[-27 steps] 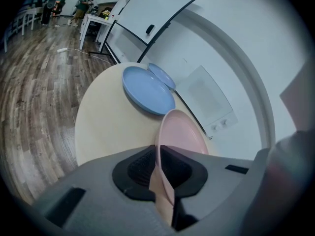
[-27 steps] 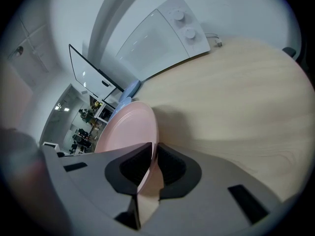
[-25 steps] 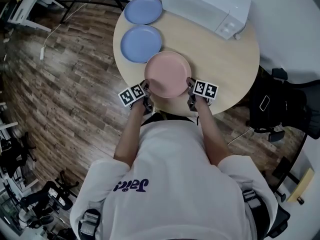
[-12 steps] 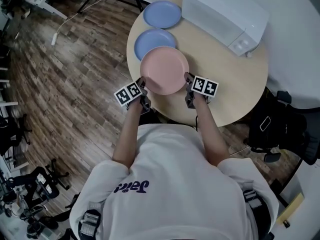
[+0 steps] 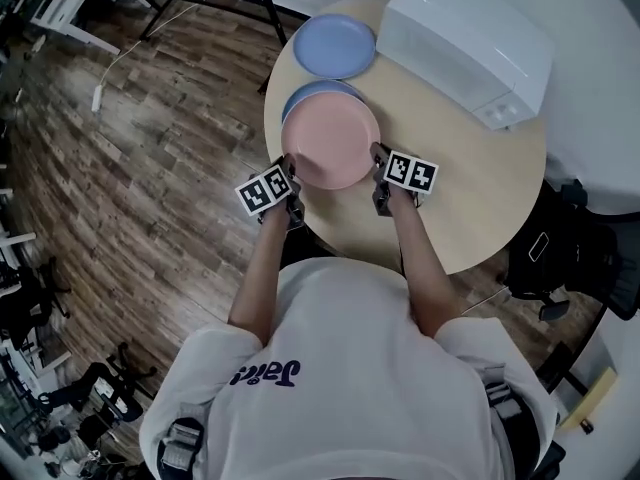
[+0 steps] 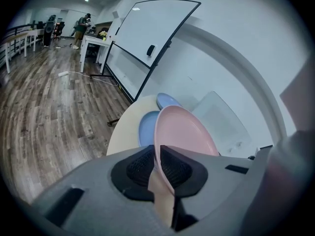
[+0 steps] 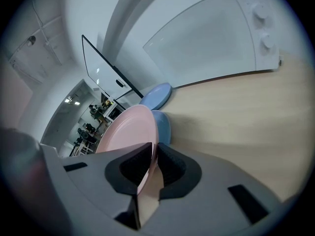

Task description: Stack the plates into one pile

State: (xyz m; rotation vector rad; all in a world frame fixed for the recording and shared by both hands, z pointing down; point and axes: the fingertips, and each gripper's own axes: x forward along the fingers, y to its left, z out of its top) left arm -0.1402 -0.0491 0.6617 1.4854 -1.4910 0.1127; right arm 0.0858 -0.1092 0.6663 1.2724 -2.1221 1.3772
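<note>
The left gripper (image 5: 289, 171) and right gripper (image 5: 377, 158), jaws pinched tight on opposite rims, hold the round pink plate (image 5: 331, 146) over the near round blue plate (image 5: 312, 89) — mostly hidden beneath it — with the far round blue plate (image 5: 334, 45) uncovered beyond.

Open office: whiteboard (image 6: 153, 37), distant desks (image 6: 94, 44)

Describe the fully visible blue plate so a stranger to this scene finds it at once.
Find the round wooden table with the white appliance at its far side. Just left of it lies the blue plate, alone and uncovered; the other blue plate is mostly hidden under the pink plate.
</note>
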